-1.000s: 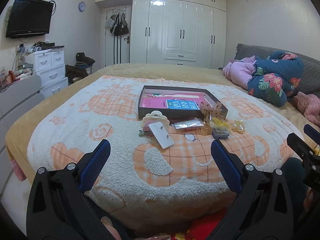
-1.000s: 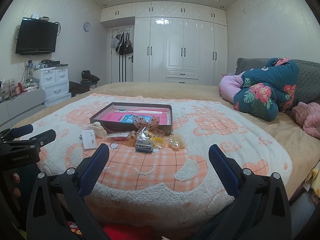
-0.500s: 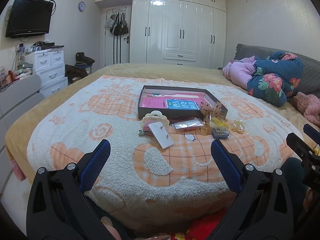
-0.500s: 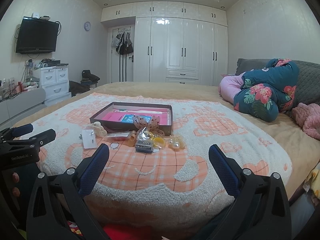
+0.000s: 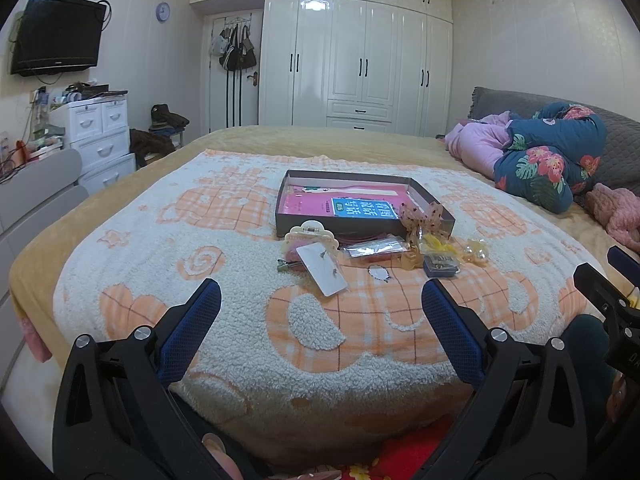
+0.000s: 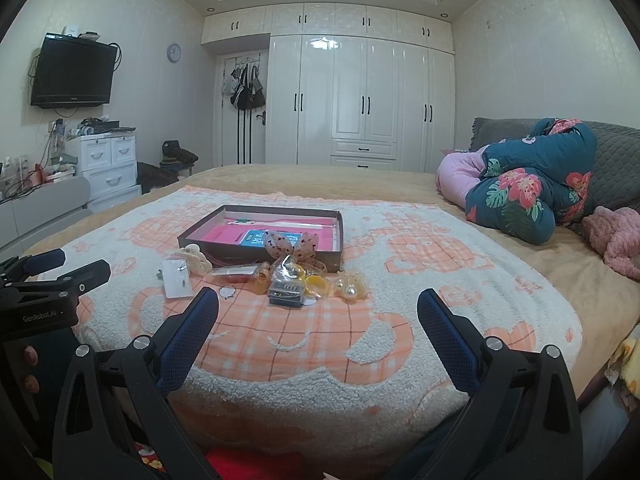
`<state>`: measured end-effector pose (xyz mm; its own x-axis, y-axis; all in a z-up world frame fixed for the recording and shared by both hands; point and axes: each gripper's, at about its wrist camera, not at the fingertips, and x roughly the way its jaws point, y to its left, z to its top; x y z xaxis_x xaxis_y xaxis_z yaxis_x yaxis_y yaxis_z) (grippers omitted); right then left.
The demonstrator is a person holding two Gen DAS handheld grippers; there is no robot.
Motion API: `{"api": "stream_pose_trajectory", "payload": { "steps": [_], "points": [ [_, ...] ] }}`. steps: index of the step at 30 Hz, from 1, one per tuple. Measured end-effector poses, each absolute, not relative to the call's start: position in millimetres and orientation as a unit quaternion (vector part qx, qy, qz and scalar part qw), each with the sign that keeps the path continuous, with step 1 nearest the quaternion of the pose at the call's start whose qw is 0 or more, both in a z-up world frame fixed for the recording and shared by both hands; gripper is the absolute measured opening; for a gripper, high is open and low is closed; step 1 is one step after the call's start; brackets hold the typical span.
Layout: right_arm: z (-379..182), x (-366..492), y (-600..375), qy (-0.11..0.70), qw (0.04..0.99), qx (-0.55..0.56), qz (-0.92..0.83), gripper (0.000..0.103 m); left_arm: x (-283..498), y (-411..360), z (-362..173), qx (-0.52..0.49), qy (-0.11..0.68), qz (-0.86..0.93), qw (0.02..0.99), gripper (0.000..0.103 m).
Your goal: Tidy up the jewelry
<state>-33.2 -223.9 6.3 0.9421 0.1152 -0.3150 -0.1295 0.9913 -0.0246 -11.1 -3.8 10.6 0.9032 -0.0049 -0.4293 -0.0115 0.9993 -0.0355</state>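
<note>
A shallow dark box (image 5: 430, 203) (image 6: 200, 230) lies on the bed blanket with pink and blue booklets inside. In front of it lies a heap of jewelry: a white earring card (image 5: 322, 268) (image 6: 175, 279), a cream hair claw (image 5: 307, 231) (image 6: 196, 261), a dotted bow (image 5: 422, 216) (image 6: 290, 245), a clear packet (image 5: 374, 247), a small dark box of pins (image 5: 440, 266) (image 6: 285, 292), and pearl earrings (image 5: 476, 250) (image 6: 349, 288). My left gripper (image 5: 320, 314) and right gripper (image 6: 318, 316) are both open and empty, held at the near edge of the bed, well short of the heap.
A folded floral quilt and pink bedding (image 6: 532, 192) lie at the right of the bed. White drawers (image 5: 100, 136) and a wall television (image 5: 58, 34) stand at the left. White wardrobes (image 6: 360, 100) fill the far wall. The orange and white blanket (image 5: 240, 320) covers the bed.
</note>
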Motion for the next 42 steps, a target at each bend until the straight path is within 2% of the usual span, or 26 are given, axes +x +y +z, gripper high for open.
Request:
{"api": "stream_pose_trajectory", "payload": {
  "steps": [34,42],
  "points": [
    [13,-21,-224,0.155,0.986,-0.024,0.064,0.097,-1,11,10,-0.036,0.227,0.026,0.973,0.092],
    [10,25,-208,0.202,0.975,-0.028,0.093,0.097,28,47,2,-0.061,0.261,0.071,0.961,0.092]
  ]
}}
